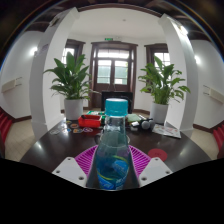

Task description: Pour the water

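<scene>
Dark, glossy tabletop [60, 145] stretched away from the gripper toward the far side of a bright room with white walls. Far across the room stood a dark wooden door with glass panes [111, 68], flanked by two leafy green potted plants, one to the left [72, 80] and one to the right [160, 85]. Small clutter lay on the far part of the table, including a flat red object [90, 121] to the left of centre; the rest was too small to identify.

Near the camera, a clear plastic water bottle with a teal screw cap [113, 150] stood upright, its long axis vertical and its cap pointing straight up. Blue liquid or label showed in its lower part. It sat between the two fingers of the gripper [113, 168], whose pink pads [87, 160] lay close against either side of it. Whether both pads actually pressed on the bottle could not be told, since the contact lines were hidden by the bottle's own body.
</scene>
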Demonstrator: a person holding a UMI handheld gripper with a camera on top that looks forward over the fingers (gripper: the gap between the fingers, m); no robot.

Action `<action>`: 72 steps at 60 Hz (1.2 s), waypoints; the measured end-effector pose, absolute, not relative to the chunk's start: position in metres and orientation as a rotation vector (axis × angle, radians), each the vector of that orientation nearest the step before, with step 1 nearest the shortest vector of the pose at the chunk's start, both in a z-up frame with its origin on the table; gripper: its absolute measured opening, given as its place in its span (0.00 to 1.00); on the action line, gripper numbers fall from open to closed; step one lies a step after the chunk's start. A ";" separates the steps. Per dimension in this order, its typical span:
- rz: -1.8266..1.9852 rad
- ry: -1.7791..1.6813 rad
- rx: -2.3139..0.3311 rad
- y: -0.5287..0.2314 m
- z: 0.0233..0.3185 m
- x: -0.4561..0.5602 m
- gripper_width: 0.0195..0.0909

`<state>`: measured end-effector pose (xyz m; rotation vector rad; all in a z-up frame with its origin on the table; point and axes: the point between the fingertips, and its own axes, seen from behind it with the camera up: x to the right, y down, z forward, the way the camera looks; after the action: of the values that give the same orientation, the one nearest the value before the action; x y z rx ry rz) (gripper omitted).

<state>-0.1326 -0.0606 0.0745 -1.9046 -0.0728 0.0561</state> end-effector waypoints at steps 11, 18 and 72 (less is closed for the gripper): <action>0.088 -0.025 -1.847 -0.056 0.077 -0.132 0.33; 0.033 -0.045 -1.827 -0.055 0.078 -0.130 0.33; 1.448 1.340 -1.145 0.054 0.153 -0.252 0.30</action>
<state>-0.2523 0.0541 0.1533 -1.1449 1.3403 1.4481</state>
